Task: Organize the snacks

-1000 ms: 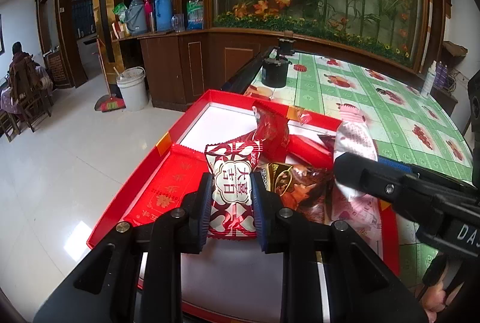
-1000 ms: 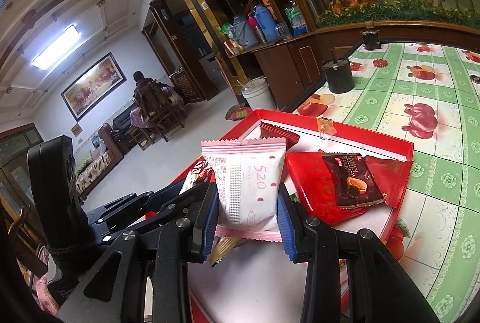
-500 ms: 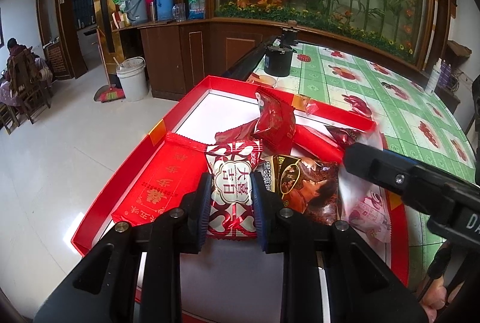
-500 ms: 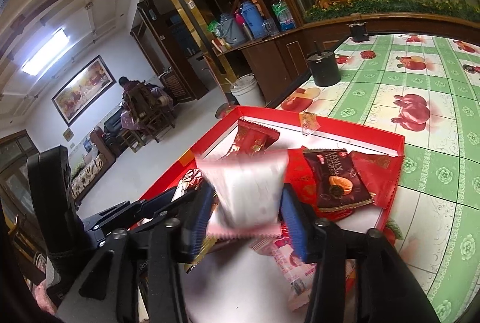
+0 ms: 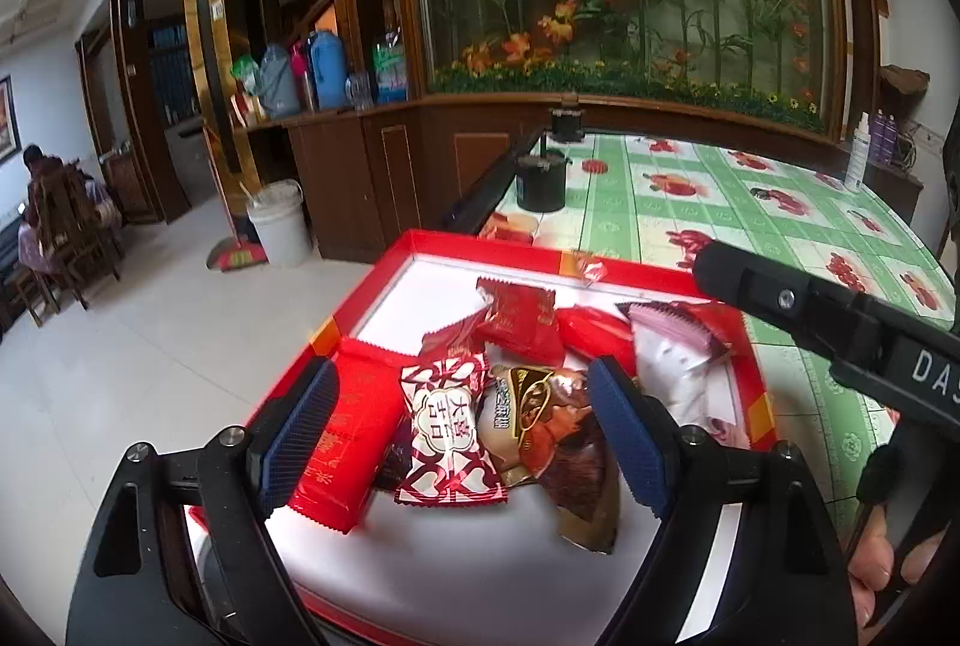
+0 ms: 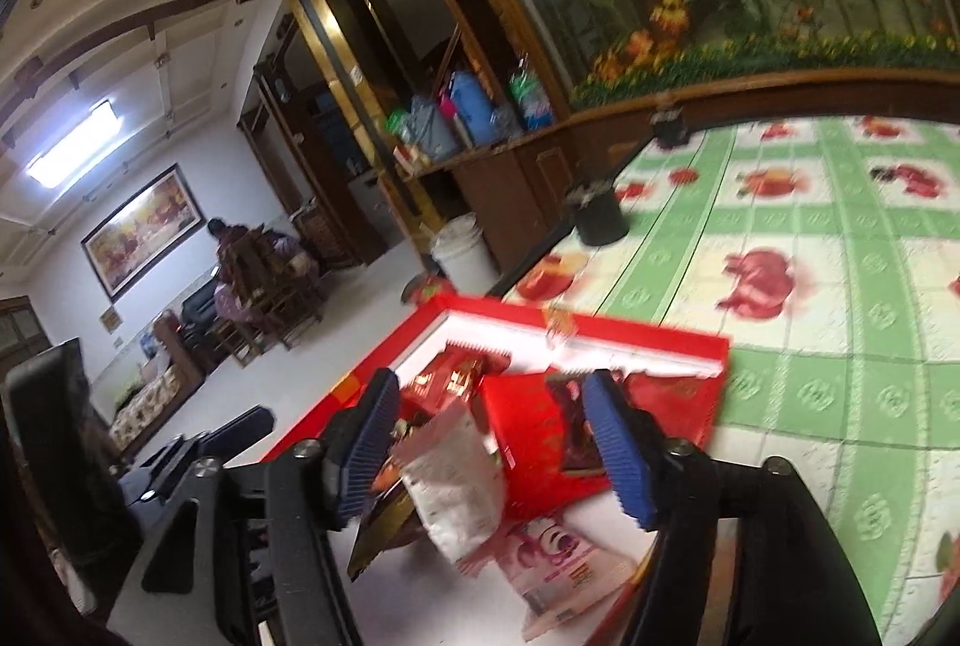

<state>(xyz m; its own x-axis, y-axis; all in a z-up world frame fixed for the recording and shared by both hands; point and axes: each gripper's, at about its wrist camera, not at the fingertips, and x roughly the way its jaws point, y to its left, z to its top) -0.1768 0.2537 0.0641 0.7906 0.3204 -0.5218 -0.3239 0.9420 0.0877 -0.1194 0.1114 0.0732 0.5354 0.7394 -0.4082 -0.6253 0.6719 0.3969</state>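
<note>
1. Left tongs (image 5: 462, 442) opening, pads clear of red-white snack pack (image 5: 449, 433), which lies btwn them in red tray (image 5: 492, 245), long axis along the tongs.
2. Right tongs (image 6: 492, 451) opening; pale pack (image 6: 456, 484), blurred, apparently loose btwn them.

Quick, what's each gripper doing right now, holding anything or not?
Left gripper: jaws opening, red-and-white snack packet lies loose between them.
Right gripper: jaws opening, white snack packet between them, no longer gripped.
</note>
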